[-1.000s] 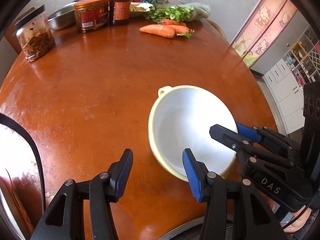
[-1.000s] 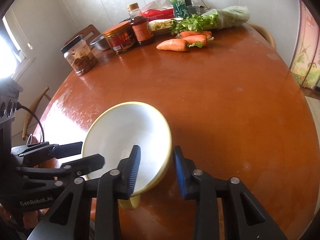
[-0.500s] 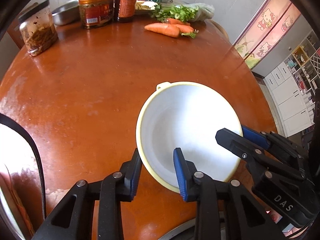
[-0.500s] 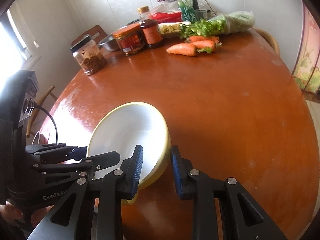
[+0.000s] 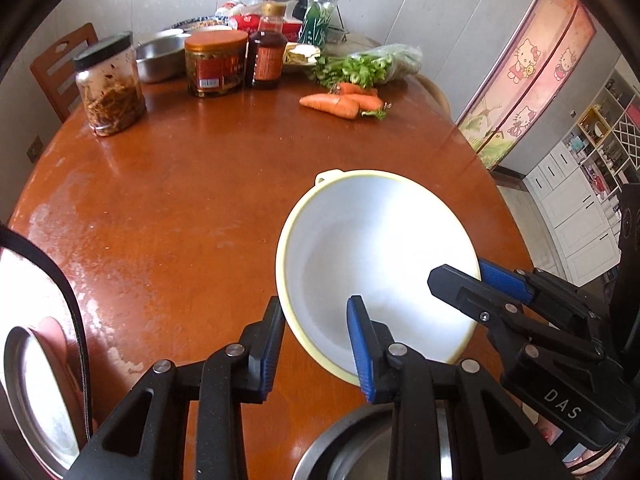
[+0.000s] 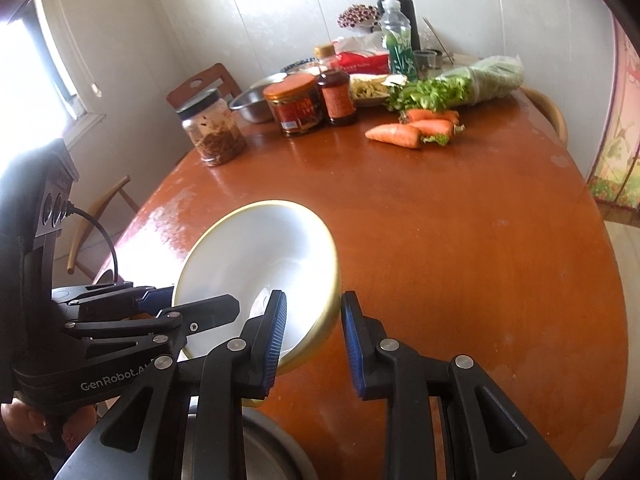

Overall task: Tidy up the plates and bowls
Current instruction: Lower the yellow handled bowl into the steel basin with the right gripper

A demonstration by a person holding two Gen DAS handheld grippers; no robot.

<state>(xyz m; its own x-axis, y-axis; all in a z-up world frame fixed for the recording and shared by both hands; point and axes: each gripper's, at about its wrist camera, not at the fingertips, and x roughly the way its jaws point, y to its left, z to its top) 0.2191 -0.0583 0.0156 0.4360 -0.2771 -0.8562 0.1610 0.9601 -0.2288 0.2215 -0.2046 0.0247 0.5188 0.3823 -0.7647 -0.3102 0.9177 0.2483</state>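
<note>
A second ago the left gripper (image 5: 316,344) stood spread wide beside the bowl (image 5: 376,264); now its blue pads pinch the near rim, one outside the wall and one inside. The bowl was lying on the table (image 5: 180,200) then; now it is tilted and lifted off the wood, held over the table's near edge. More of the far wall and the jars shows than before, as both cameras have risen.

The left gripper has just closed on the rim. The right gripper (image 6: 312,336) clamps the opposite rim the same way, one pad in the white hollow and one against the yellow outer wall, much as it did before.

The bowl is round, glossy white inside, with a pale yellow rim and a small lug handle on its far side. The table is round, reddish-brown varnished wood, worn pale at the left. A curved steel rim (image 5: 344,436) shows just below the bowl.

At the far end stand a black-lidded jar (image 5: 110,88), an orange-lidded jar (image 5: 216,64), and carrots (image 5: 340,102).
</note>
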